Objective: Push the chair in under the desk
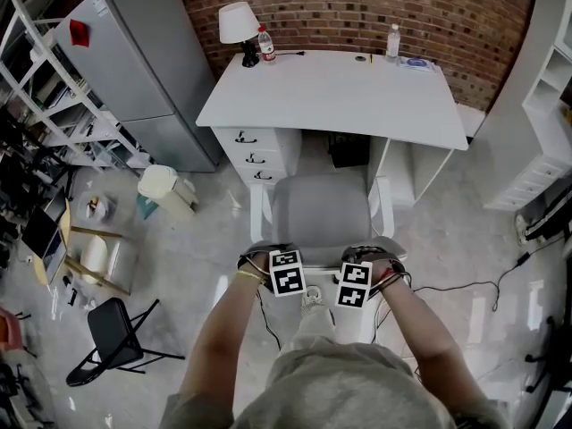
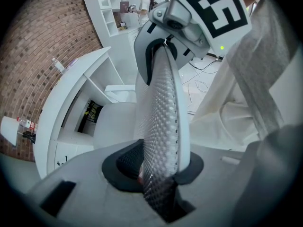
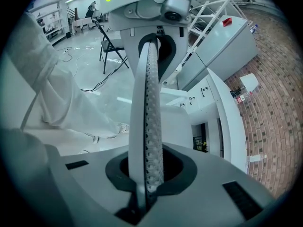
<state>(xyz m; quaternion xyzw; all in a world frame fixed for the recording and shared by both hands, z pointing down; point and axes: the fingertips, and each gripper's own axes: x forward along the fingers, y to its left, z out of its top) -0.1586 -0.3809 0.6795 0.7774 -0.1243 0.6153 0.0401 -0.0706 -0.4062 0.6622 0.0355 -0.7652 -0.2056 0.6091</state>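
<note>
The white desk (image 1: 331,92) stands against the brick wall. The chair, with its grey seat (image 1: 320,206), faces the desk's kneehole, just short of the front edge. Both grippers sit side by side on the top of the chair's backrest. My left gripper (image 1: 281,262) is shut on the mesh backrest (image 2: 163,126), which runs up between its jaws (image 2: 158,174). My right gripper (image 1: 356,277) is shut on the same backrest (image 3: 147,117), seen edge-on between its jaws (image 3: 149,174). Each gripper view shows the other gripper further along the backrest's rim.
Drawers (image 1: 255,155) fill the desk's left side. A lamp (image 1: 239,25) and bottles (image 1: 265,45) stand on top. A grey cabinet (image 1: 143,61), a bin (image 1: 161,186) and a black folding chair (image 1: 116,333) are at the left. Cables (image 1: 465,284) and white shelving (image 1: 545,105) are at the right.
</note>
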